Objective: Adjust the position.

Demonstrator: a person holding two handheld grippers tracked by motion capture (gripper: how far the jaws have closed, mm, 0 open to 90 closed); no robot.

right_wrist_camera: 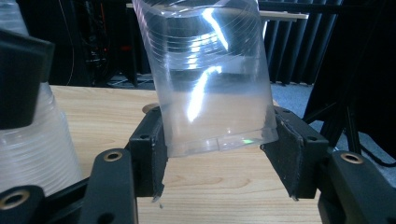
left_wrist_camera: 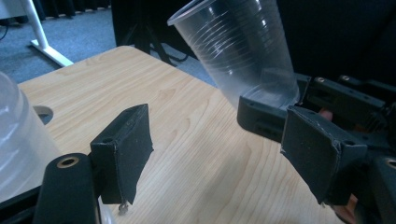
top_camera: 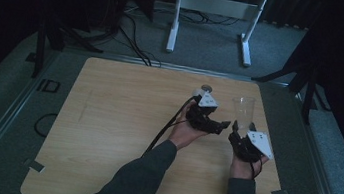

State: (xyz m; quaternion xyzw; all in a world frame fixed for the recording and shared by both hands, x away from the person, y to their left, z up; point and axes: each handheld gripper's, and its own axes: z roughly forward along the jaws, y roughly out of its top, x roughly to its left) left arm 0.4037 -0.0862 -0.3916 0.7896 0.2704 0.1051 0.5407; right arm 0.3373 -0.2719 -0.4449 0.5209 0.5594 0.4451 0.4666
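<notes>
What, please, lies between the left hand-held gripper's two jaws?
Nothing: in the left gripper view, only bare table shows between the left hand-held gripper jaws.

Cup stack cut off at frame edge.

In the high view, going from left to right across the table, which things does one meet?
Black cable → left gripper → clear plastic cup → right gripper, shut on the cup's base.
</notes>
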